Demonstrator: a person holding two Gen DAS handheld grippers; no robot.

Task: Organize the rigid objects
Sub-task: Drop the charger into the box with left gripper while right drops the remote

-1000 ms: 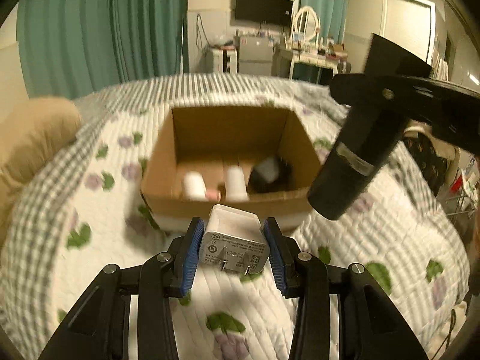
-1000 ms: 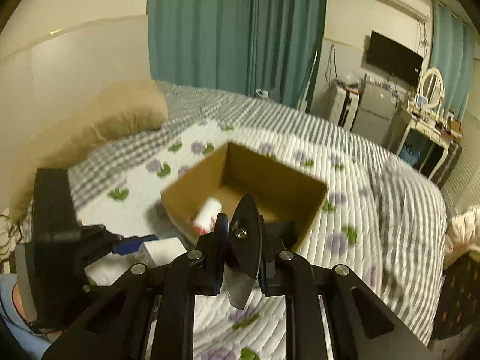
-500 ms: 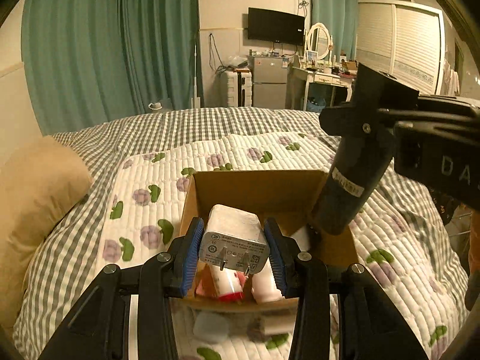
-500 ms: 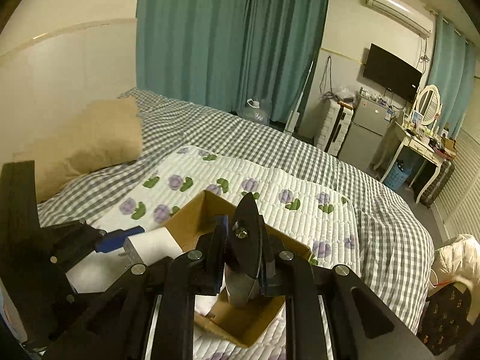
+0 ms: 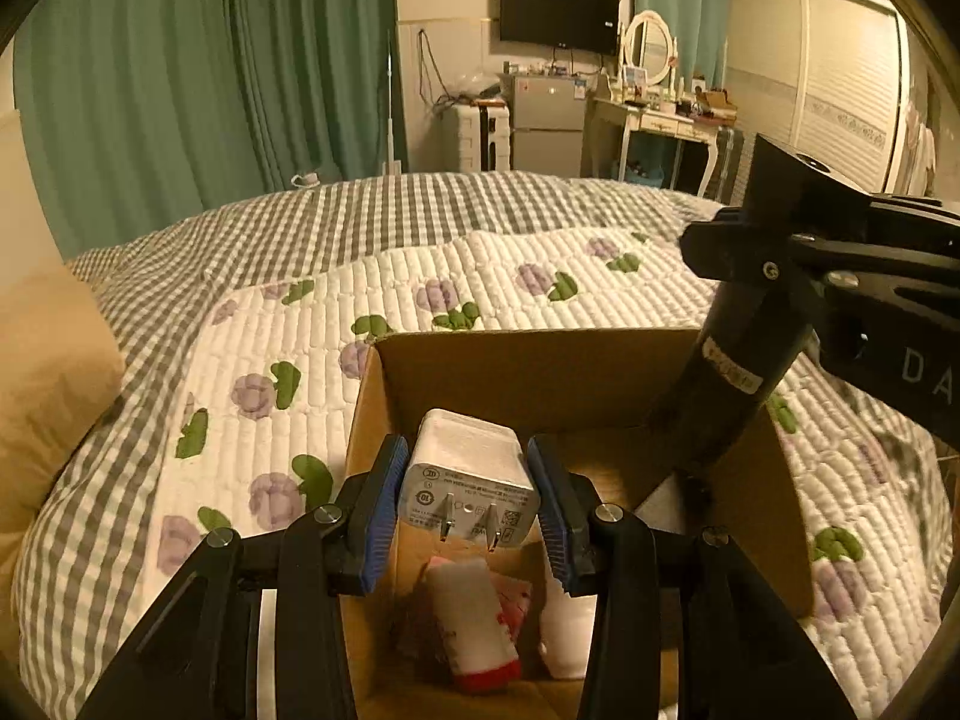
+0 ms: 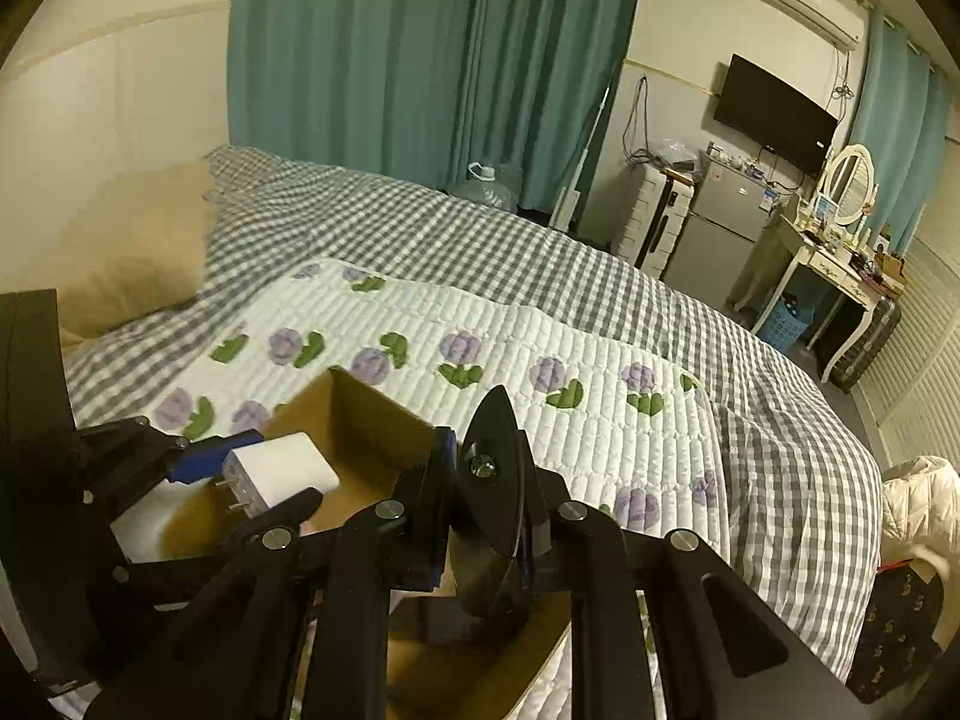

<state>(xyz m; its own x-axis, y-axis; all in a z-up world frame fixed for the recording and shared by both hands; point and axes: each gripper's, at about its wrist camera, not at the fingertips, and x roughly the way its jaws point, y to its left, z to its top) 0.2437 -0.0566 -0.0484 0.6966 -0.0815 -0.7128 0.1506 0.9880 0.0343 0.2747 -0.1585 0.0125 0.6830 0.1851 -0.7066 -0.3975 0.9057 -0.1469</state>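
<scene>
While green curtains (image 5: 210, 78) hang behind the bed, a cardboard box (image 5: 528, 384) sits on the flowered quilt (image 5: 312, 336) over a checked blanket (image 6: 480, 240). The left gripper (image 5: 468, 486) is clamped on a white charger (image 5: 468, 480) above the box; the right gripper (image 6: 486, 516) pinches a black tube (image 5: 732, 360) over it.

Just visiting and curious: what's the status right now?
Left gripper shut on white charger, right gripper shut on black bottle. Both above cardboard box. Nothing blocking.
</scene>
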